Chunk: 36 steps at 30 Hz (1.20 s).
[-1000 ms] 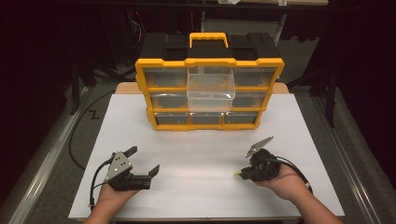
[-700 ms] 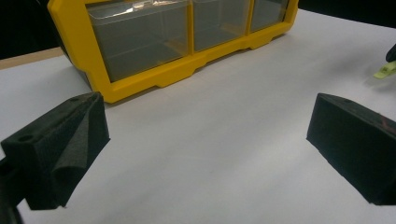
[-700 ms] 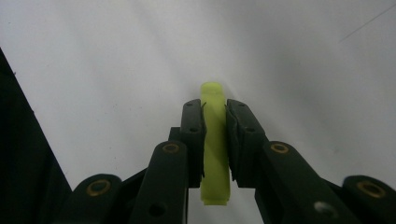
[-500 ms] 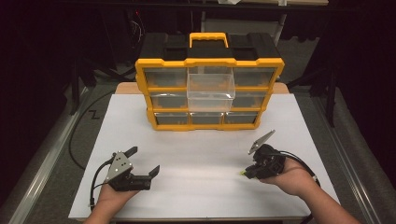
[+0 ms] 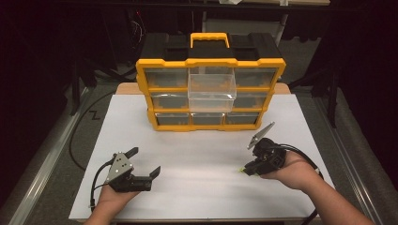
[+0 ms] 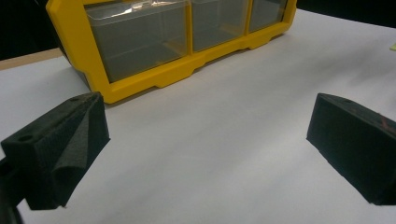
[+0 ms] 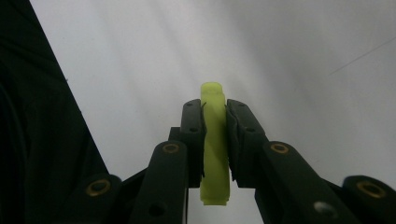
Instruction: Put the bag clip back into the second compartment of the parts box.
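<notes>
A yellow and black drawer organizer (image 5: pixel 210 89) stands at the back of the white table top (image 5: pixel 202 154), with one clear drawer (image 5: pixel 212 84) in its upper middle pulled out. Its lower clear drawers (image 6: pixel 140 39) face the left gripper view. My right gripper (image 5: pixel 245 170) at the front right is shut on a small yellow-green piece (image 7: pixel 215 144), which stands pinched edgewise between the two black pads, a little above the table. My left gripper (image 5: pixel 143 162) rests at the front left with its jaws wide apart and nothing between its foam pads (image 6: pixel 60 140).
A black cable (image 5: pixel 82 136) runs along the left side off the table. Dark stands and table legs (image 5: pixel 333 89) surround the table. The white surface between the organizer and the two hands is bare.
My right hand has lifted slightly and shifted right with the yellow-green piece still gripped. The left hand has stayed where it was.
</notes>
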Each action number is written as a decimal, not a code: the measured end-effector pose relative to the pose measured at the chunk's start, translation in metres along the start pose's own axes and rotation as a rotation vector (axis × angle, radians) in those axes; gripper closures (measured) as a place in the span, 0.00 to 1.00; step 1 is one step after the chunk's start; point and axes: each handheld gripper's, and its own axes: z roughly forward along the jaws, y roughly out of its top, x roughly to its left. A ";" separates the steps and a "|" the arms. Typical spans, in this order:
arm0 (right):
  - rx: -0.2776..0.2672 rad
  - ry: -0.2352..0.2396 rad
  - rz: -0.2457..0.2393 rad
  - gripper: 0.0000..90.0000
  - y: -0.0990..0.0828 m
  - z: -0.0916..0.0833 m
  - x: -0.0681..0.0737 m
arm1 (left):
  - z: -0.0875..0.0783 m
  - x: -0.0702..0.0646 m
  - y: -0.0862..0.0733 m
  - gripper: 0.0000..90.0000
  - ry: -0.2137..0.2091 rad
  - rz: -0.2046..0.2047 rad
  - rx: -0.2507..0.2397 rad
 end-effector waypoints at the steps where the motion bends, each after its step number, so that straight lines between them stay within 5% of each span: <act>1: -0.001 0.003 -0.003 0.88 0.002 -0.002 0.000 | 0.000 0.000 0.000 0.00 0.000 -0.001 -0.002; 36: -0.020 -0.035 -0.090 0.88 0.060 -0.101 0.011 | -0.001 -0.001 0.000 0.00 -0.017 0.003 -0.012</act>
